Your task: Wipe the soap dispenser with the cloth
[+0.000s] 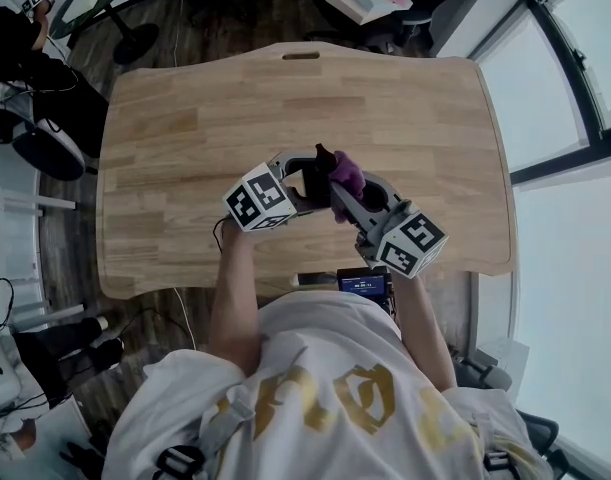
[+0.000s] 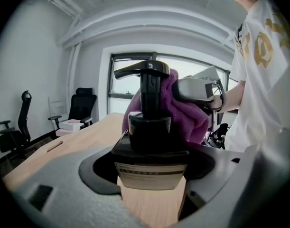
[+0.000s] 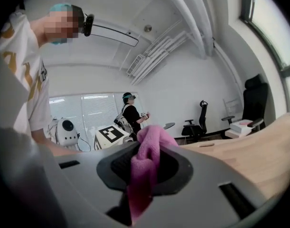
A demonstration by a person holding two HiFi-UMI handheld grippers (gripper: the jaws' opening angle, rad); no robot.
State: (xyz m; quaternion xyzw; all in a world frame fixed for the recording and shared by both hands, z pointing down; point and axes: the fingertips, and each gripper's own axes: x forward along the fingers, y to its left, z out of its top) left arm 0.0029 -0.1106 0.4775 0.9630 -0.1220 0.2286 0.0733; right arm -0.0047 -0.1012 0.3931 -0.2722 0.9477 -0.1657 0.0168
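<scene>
Left gripper (image 1: 297,180): I read its jaws closed on the body of the soap dispenser (image 2: 151,127), a black pump bottle held upright with a pale label facing the camera. The bottle is opaque, so I cannot tell what it contains, nor whether its base rests on the wood. In the head view the soap dispenser (image 1: 318,171) sits between the two grippers, over the near-centre part of the table (image 1: 175,138). The purple cloth (image 2: 185,110) lies against the pump neck on the side facing the right gripper, touching it. Right gripper (image 1: 343,196): its jaws are clamped on the cloth (image 3: 145,167), a fold of which stands up between them. Edges: the table's near edge runs just below both marker cubes; bare wood extends to the left, to the far edge with its slot (image 1: 301,56), and to the right edge beside the windows (image 1: 575,78). An office chair (image 2: 82,104) stands beyond the table's far end.
</scene>
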